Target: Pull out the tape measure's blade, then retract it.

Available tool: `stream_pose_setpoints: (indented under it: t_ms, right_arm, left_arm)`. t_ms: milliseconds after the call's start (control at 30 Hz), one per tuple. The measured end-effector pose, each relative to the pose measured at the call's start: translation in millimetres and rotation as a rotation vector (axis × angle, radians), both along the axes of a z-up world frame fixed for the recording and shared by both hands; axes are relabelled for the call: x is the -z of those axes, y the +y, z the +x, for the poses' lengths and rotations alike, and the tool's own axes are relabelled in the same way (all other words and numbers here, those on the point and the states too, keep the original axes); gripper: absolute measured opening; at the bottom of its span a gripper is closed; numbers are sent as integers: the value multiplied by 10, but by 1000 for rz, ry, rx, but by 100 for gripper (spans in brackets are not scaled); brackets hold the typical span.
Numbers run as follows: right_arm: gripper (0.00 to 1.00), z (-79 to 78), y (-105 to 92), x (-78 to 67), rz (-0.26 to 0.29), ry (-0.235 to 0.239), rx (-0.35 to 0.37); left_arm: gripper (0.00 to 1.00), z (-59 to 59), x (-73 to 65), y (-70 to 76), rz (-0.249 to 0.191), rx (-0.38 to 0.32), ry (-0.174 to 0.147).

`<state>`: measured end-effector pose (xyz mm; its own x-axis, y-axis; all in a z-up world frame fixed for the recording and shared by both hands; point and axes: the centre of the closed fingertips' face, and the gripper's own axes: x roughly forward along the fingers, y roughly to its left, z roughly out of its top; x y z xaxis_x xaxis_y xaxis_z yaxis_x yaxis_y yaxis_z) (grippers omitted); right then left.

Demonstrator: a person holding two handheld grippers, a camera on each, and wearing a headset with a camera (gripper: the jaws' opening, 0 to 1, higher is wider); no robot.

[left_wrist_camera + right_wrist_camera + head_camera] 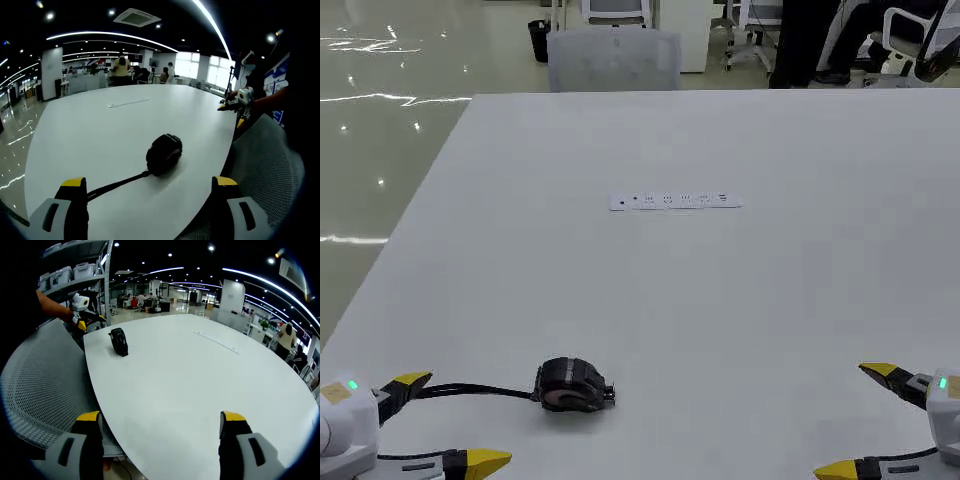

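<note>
The tape measure (572,385) lies on its side on the counter (720,300), low in the head view at about 7 o'clock, close to the near edge. It is small, round and black, and it looks like hard plastic with a rubbery skin. The little end tab of the blade pokes out at its 3 o'clock side. No blade is pulled out, so I think the job has not begun.

A thin black strap (475,391) runs from the case toward 9 o'clock. It is soft and floppy, like cord. It ends right by the left claw (455,420), but I cannot tell if they touch.

The left claw sits at 8 o'clock with its yellow-tipped fingers spread wide, and it has hold of nothing. It is near the case, maybe to pin the case down while the blade is pulled.

The right claw (855,420) waits at 4 o'clock, well apart from the tape measure. It is wide open too, with nothing in it. It points across the counter at the tab side, maybe so it can pinch the tab.

The counter is white, flat and smooth. A long white power strip (675,201) lies far off at 12 o'clock.
</note>
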<state>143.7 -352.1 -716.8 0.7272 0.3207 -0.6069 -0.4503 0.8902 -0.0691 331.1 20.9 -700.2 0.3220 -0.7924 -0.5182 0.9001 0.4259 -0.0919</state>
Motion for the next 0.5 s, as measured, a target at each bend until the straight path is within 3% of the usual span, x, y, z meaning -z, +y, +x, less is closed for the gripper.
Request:
stream_pose_setpoints:
  t_ms: [33, 100, 167, 333, 500]
  right_arm:
    - [99, 22, 9, -17, -2, -4, -6]
    - [99, 51, 42, -33, -8, -2, -23]
    - [98, 79, 76, -45, -10, -3, -38]
    - [99, 148, 152, -64, -18, -5, -71]
    - [97, 231, 233, -90, -11, -15, -108]
  left_arm:
    - [100, 24, 29, 0, 32, 15, -13]
    - [100, 32, 139, 29, 146, 65, -33]
    - [99, 32, 176, 14, 198, 107, -46]
    - [97, 116, 52, -137, 179, 139, -57]
    - [98, 153, -21, -269, 196, 216, -46]
